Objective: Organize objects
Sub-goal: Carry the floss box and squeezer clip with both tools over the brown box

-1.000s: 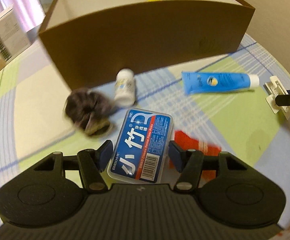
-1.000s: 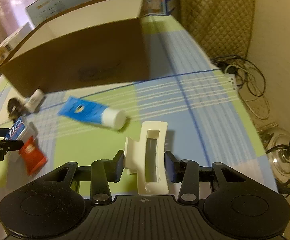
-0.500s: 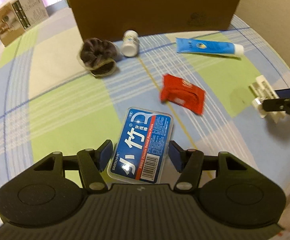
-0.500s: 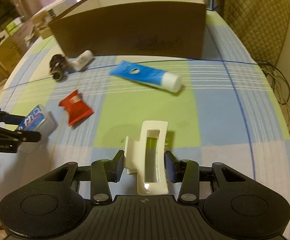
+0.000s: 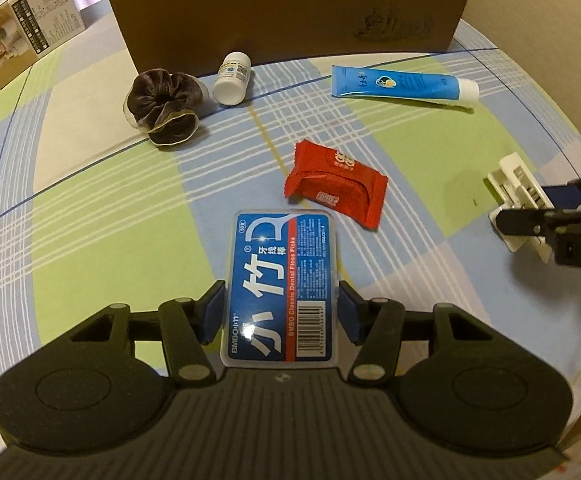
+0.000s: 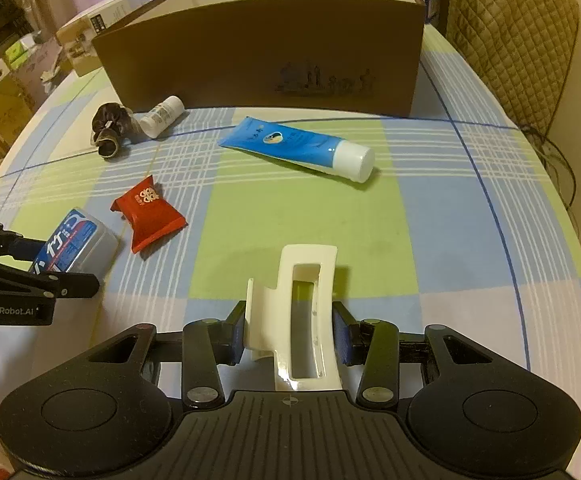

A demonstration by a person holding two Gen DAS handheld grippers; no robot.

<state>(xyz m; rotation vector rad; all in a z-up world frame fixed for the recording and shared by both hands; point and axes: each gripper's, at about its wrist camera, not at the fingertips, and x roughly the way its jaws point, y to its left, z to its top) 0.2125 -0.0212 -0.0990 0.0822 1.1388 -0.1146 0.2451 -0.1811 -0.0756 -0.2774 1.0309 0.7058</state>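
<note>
You held both grippers pitched steeply down over the table, side by side and near its front edge. Your left gripper had the floss pick box between its blue pads, the jaws closing in on its long sides; the box's far end reached out past the fingertips toward the red packet just beyond it. Your right gripper was clamped on the cream hair claw, which stood lengthwise between the fingers with its open slot facing up.

The box was a flat, clear plastic case with rounded corners and a glossy blue label. The claw was smooth, hard plastic, boxy in outline. The packet was crinkled foil with sealed, flared ends. Farther back lay a soft blue tube with a white cap, a small white bottle on its side, and a dark velvety scrunchie touching the bottle. All three sat just before the brown cardboard box, whose top stood open. A checked cloth of green, blue and white covered the table.
</note>
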